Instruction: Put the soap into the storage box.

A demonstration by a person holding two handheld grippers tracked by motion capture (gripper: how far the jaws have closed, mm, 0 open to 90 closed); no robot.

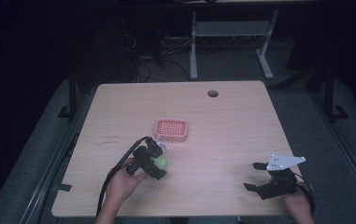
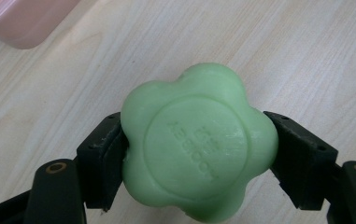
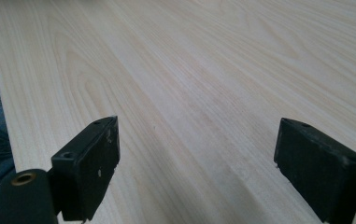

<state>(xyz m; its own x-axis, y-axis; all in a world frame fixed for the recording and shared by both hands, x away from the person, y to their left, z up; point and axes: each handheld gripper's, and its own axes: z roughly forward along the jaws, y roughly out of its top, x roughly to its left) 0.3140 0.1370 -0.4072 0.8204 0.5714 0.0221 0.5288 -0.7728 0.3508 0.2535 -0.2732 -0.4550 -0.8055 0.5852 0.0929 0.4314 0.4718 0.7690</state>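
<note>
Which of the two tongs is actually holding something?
The left tongs: they clamp the green flower-shaped soap. The right tongs gape open over bare table.

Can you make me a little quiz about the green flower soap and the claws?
1. True or false: the left claw is shut on the green soap.
2. What colour is the soap tray on the table? A pink, B blue, C yellow.
3. Is the right claw holding anything?

Key:
1. True, both jaws press its sides.
2. A.
3. No, its jaws stand wide open over bare wood.
</note>
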